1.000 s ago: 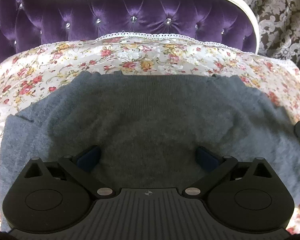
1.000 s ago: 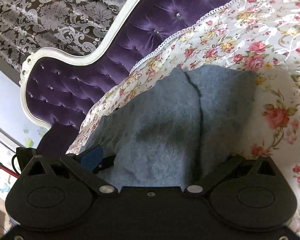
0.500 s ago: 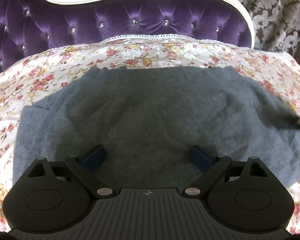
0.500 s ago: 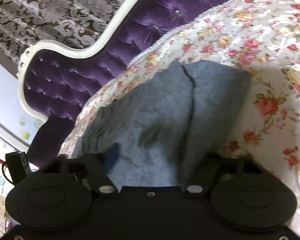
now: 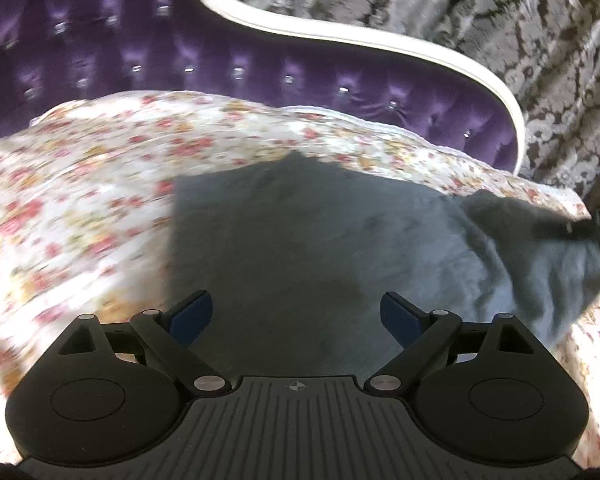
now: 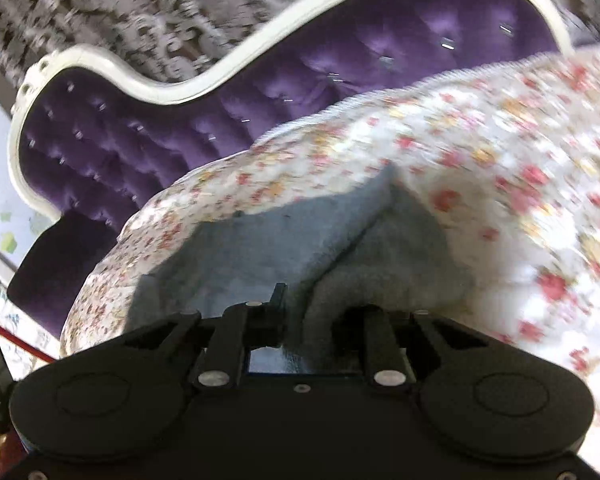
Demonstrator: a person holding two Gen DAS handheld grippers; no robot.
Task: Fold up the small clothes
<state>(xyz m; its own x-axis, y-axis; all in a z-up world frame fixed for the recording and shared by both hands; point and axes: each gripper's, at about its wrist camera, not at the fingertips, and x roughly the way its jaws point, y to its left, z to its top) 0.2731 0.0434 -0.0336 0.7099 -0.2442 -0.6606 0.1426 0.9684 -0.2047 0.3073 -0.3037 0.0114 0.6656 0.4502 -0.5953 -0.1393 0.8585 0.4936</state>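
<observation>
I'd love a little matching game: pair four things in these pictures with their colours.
Things:
1. garment
2. headboard padding
3. headboard frame
4. pads on the left claw

Colours:
a. white
b. blue
c. grey
d. purple

Pairs: 1-c, 2-d, 3-a, 4-b

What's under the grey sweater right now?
The grey sweater lies on a floral bedspread, which shows all round its edges. Whatever sits beneath the sweater's middle is covered. The right gripper, jaws closing, has its edge bunched between them.
</observation>
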